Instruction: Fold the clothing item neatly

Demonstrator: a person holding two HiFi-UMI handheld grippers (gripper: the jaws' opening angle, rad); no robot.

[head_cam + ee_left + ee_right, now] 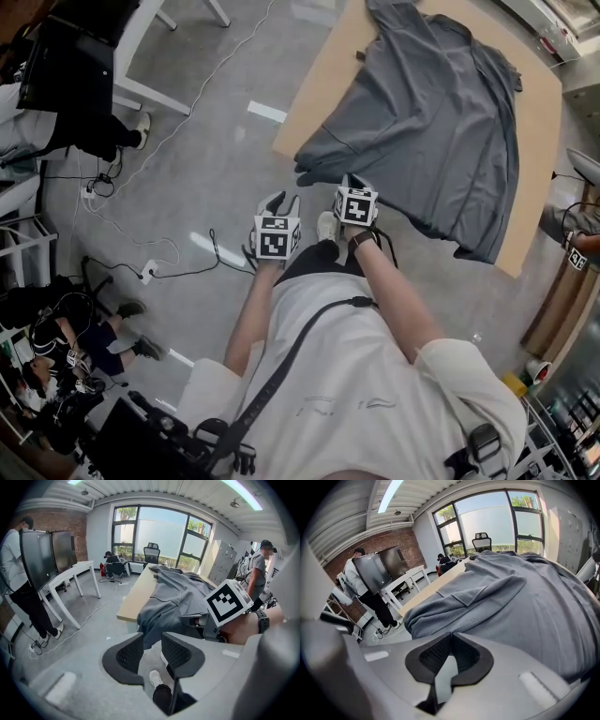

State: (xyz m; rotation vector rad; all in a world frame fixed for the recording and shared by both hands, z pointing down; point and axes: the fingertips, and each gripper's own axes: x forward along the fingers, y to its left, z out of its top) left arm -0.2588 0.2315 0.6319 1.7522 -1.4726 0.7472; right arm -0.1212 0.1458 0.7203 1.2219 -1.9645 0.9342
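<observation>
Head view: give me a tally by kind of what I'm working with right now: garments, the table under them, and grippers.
Garment: 1
Wooden table: 1
Grippers: 2 (left gripper, right gripper)
Total: 4

Garment (441,112) dk grey, plain; table (328,84) tan; floor (216,159) lt grey; tee (356,375) white.
</observation>
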